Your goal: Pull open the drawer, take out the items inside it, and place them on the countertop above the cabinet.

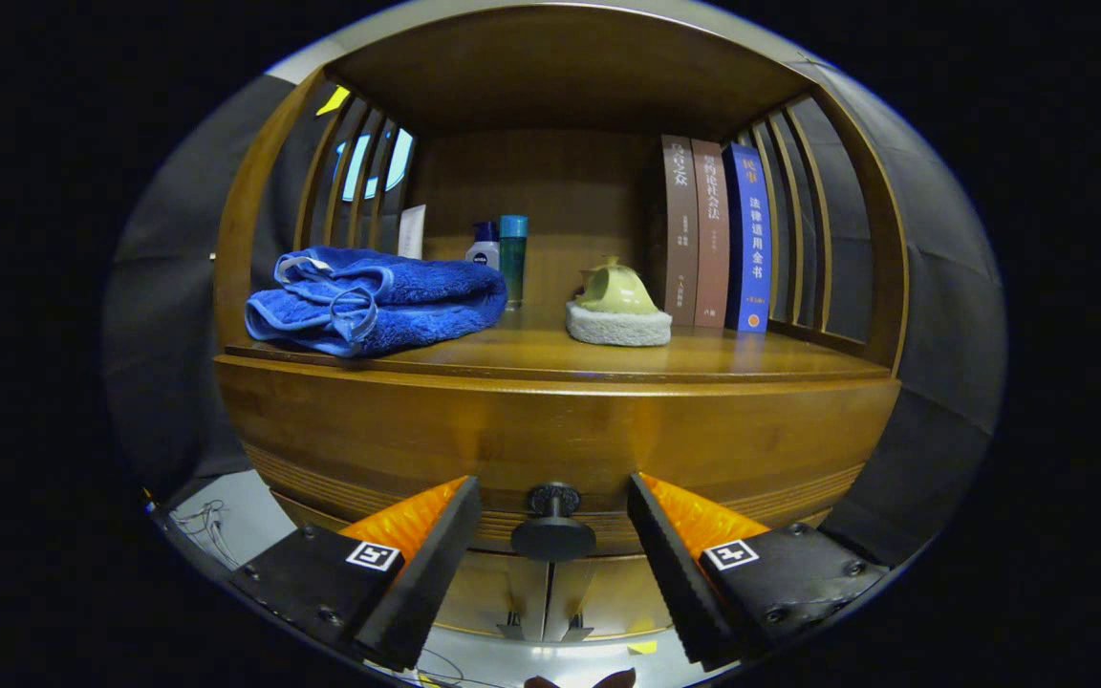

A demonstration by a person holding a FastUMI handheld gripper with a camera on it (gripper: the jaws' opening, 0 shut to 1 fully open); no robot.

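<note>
Drawer knob (552,531) between spread gripper (553,535) fingers

Folded blue terry towel (374,301) lies beyond the fingers, off to their left, on the wooden shelf. Behind it a white card (412,231) leans at the back, beside a small white bottle with dark blue cap (485,247) touching or just beside a teal cylindrical bottle (513,256). Straight ahead, further back: pale green ceramic teapot (615,290) tipped on a grey-white fuzzy round pad (618,326). Right of it, three upright books: two brown hardcovers (694,229) and one blue hardcover (749,239), touching each other.
</note>
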